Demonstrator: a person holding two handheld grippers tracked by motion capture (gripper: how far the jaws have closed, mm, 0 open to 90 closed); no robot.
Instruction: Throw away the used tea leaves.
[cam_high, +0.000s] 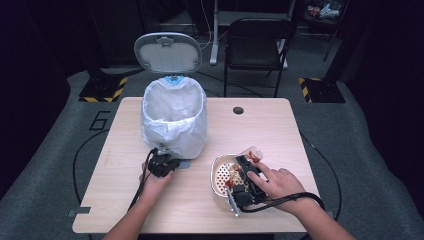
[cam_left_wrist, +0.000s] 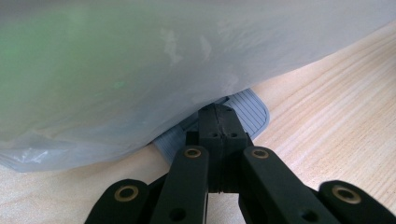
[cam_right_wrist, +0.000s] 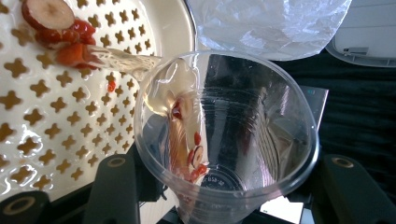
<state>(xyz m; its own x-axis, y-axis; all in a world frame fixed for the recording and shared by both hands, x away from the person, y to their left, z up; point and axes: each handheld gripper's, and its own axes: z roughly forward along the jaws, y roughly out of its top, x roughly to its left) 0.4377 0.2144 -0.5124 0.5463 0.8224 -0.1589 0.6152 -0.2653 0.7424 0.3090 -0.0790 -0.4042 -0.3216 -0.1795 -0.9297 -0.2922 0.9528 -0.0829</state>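
We find the clear plastic cup (cam_right_wrist: 224, 135) at lower right of the high view, tipped over the strainer basket (cam_high: 218, 181), gripped by the right gripper (cam_high: 248, 172). Thin, light, wet: we would hold mid-wall, gently. Left gripper (cam_left_wrist: 219, 122), jaws together, presses the bin's pedal (cam_left_wrist: 250, 112).

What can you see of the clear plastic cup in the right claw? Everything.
The clear plastic cup is thin, see-through and ribbed, with a rolled rim and moulded marks on its base. The right claw is shut on it, one jaw on each side, holding it tipped on its side over the perforated white strainer tray. Its mouth faces the camera in the right gripper view. Wet residue, pale strands and small red bits, clings to the inner wall and reaches the lip.
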